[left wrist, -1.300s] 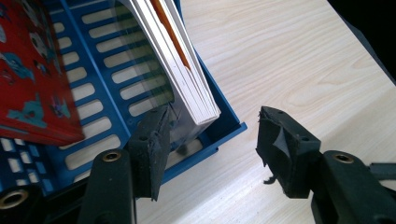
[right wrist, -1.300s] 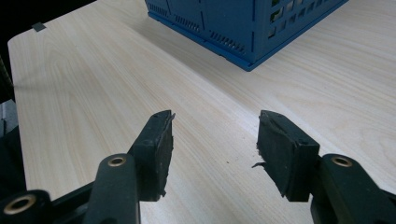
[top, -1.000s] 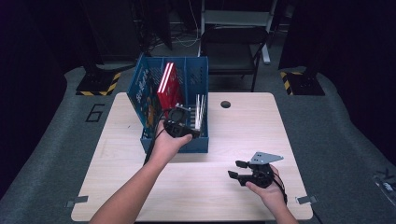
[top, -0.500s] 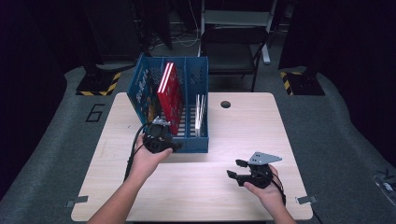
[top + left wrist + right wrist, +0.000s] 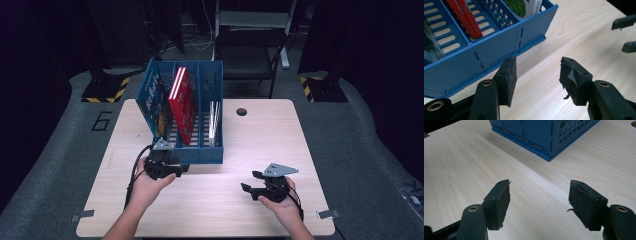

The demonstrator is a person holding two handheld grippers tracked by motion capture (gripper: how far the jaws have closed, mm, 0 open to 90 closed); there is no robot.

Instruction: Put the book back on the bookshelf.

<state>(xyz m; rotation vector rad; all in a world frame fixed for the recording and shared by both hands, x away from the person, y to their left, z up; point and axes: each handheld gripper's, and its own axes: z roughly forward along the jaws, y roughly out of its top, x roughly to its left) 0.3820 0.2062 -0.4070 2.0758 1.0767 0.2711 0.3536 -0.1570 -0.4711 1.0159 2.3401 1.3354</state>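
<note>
Hands [image 5: 150, 185] low beside blue rack [image 5: 200, 152]

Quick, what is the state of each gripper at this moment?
Left gripper: open, holding nothing, jaws have just been closing, beside the blue plastic file rack.
Right gripper: open, holding nothing, jaws have just been opening.
</note>
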